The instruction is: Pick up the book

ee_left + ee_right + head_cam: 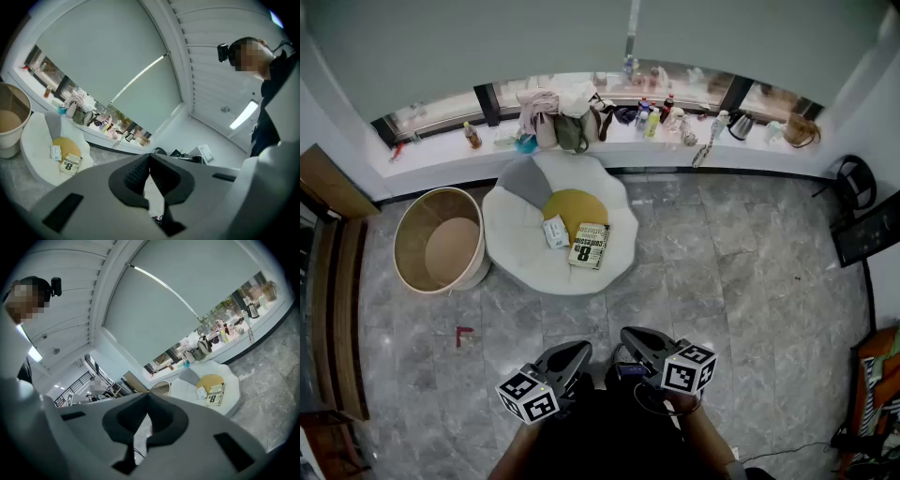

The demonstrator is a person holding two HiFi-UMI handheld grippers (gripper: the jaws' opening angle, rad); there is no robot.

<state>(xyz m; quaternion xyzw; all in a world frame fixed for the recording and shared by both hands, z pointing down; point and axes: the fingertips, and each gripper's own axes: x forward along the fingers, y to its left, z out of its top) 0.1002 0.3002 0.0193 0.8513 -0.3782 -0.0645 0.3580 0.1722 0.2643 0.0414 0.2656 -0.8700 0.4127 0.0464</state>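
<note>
The book [590,246], pale cover with dark print, lies flat on a white round floor seat [520,258], just right of a small white box [555,232] and below a yellow cushion [574,208]. Both grippers hang low at the bottom of the head view, well short of the seat. My left gripper [577,350] and right gripper [630,336] are shut with nothing in them. The left gripper view has the book [71,162] far off to the left of the closed jaws [149,157]. From the right gripper [148,394] the book [215,394] lies to the right.
A round wicker basket [441,240] stands on the floor left of the seat. The windowsill [609,141] behind holds bags, bottles and a kettle [741,125]. Wooden furniture [337,281] lines the left wall, dark equipment [867,230] the right. A small red scrap [464,332] lies on the grey tiles.
</note>
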